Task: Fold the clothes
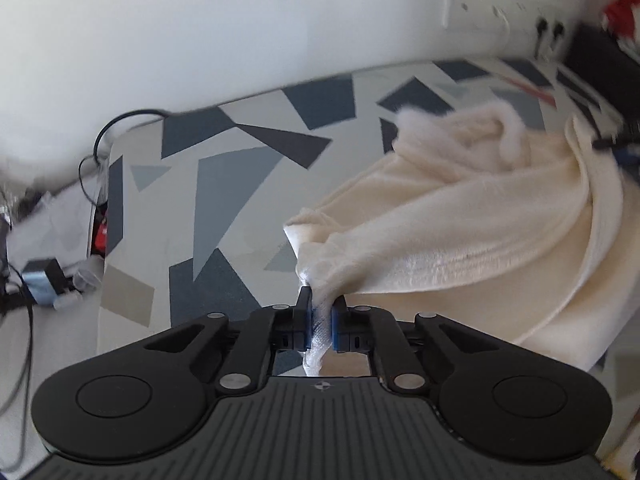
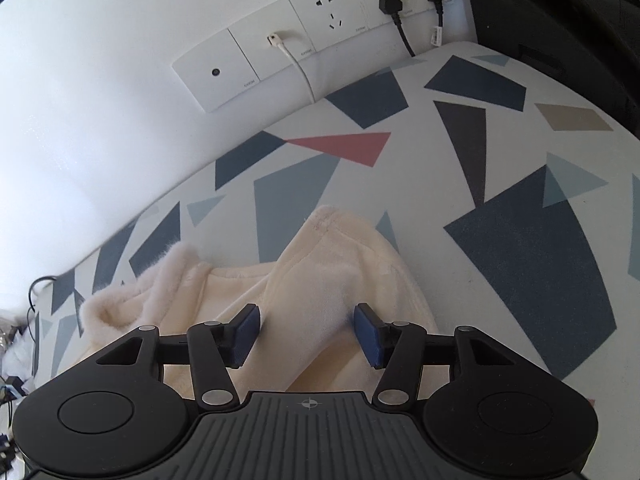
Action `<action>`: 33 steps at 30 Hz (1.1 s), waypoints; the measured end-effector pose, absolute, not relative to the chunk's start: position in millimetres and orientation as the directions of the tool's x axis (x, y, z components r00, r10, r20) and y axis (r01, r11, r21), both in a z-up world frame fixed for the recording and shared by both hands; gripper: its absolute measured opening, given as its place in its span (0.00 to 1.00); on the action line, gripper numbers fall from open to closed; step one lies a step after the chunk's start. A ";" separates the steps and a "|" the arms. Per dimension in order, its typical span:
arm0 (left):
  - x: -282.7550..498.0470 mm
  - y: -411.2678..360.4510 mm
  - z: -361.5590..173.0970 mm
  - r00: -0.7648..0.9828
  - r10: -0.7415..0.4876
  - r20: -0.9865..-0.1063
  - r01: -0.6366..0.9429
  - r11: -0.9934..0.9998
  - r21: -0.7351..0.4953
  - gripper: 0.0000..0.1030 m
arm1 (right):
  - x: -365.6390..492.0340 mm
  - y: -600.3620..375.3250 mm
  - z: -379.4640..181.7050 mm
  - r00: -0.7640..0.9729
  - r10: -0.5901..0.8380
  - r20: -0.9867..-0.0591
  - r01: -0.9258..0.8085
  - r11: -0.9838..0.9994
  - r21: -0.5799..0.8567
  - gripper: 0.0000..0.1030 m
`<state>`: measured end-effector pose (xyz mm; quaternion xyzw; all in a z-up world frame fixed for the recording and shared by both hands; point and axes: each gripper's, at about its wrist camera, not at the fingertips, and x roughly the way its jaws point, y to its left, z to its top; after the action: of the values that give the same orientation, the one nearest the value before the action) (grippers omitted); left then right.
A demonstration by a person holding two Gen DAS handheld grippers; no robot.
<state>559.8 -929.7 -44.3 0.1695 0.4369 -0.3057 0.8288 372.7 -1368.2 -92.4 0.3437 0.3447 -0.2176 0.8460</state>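
We see the worktop (image 2: pixel 520 264), covered in a geometric print, carrying a cream fleece garment (image 1: pixel 460 220) that lies rumpled near the wall, its fluffy collar (image 2: pixel 132 280) bunched up. Our left hand-held gripper (image 1: pixel 322 312) pinches 1 edge of it, lifting the cloth taut, probably to draw it flat. Our right hand-held gripper (image 2: pixel 306 334) hovers wide open over a sleeve-like fold (image 2: pixel 340 264), seemingly placed to pinch it.
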 end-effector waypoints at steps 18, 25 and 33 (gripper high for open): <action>625.8 -923.0 -38.9 0.410 -0.427 -0.806 0.249 0.902 -0.352 0.08 | 393.4 -1386.9 -89.5 0.692 -0.212 -0.689 0.623 0.658 0.423 0.04; 667.7 -942.0 -59.1 0.416 -0.333 -0.846 0.197 0.941 -0.274 0.30 | 385.3 -1421.1 -76.8 0.750 -0.286 -0.596 0.636 0.561 0.531 0.05; 684.4 -951.6 -55.6 0.483 -0.272 -0.832 0.209 0.959 -0.191 0.52 | 392.5 -1428.2 -93.0 0.741 -0.299 -0.601 0.652 0.531 0.541 0.08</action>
<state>684.4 -951.6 -55.6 -0.0319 0.4888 -0.1398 0.8605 392.5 -1428.2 -93.0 0.3942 0.2240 -0.2813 0.8457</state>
